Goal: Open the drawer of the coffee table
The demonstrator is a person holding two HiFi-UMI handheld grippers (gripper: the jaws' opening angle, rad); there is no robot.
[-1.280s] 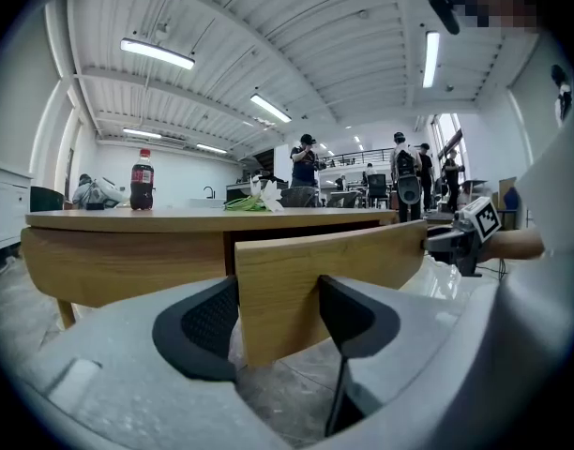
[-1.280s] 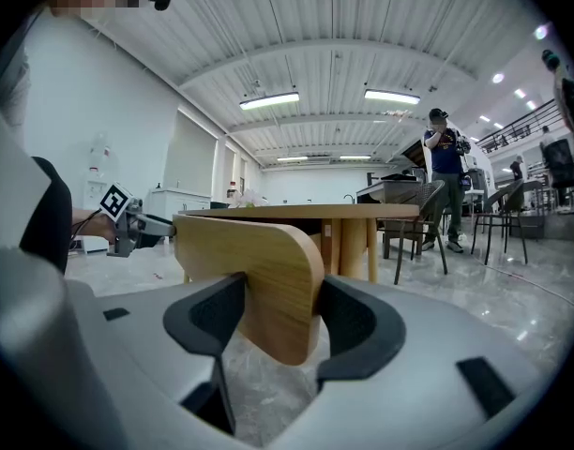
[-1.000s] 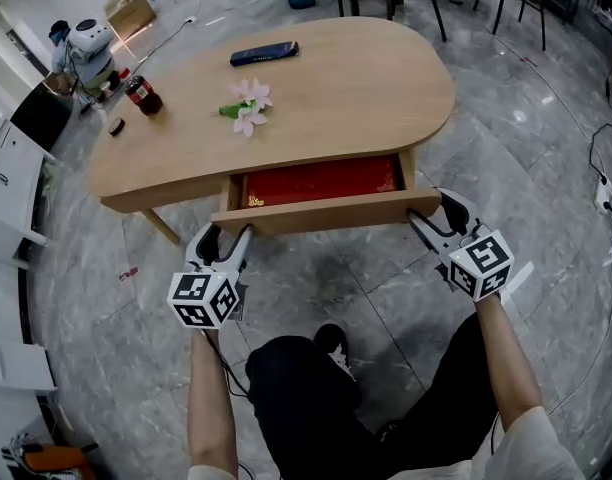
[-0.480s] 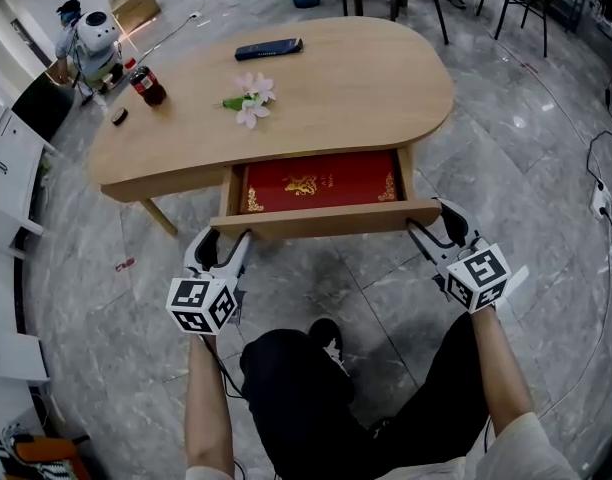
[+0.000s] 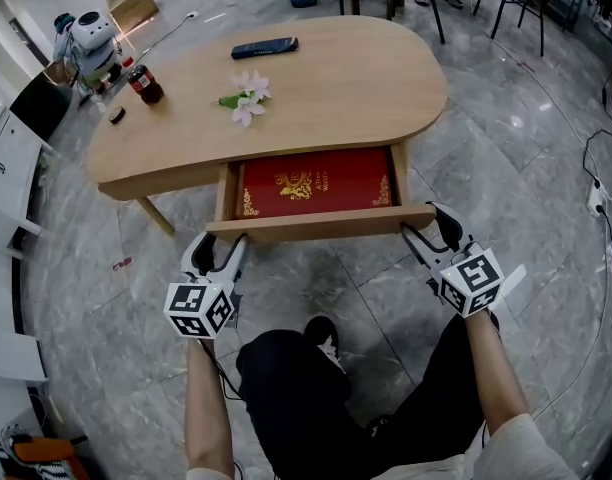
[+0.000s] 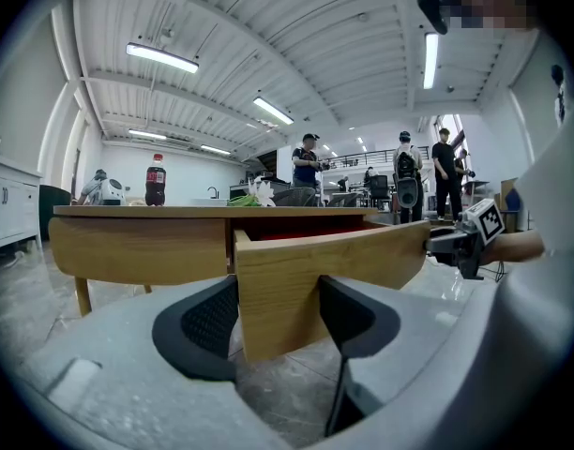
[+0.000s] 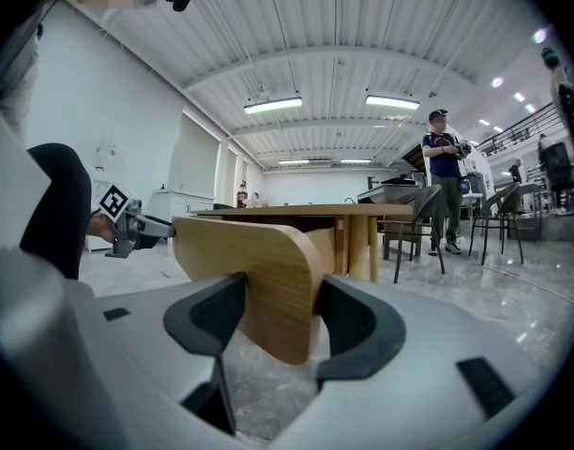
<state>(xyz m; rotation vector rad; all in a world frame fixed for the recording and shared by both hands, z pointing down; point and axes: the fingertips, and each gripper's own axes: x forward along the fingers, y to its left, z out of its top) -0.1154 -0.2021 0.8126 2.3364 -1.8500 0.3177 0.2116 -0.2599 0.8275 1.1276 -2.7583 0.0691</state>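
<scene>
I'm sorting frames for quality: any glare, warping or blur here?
Head view: sharp, lamp glare on the floor, tile lines bowed. Left gripper view: fisheye curves the ceiling lights; drawer front crisp. Right gripper view: dark round border, no motion blur.

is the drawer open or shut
Open. The drawer juts out from under the coffee table, and the red item inside it shows.
</scene>
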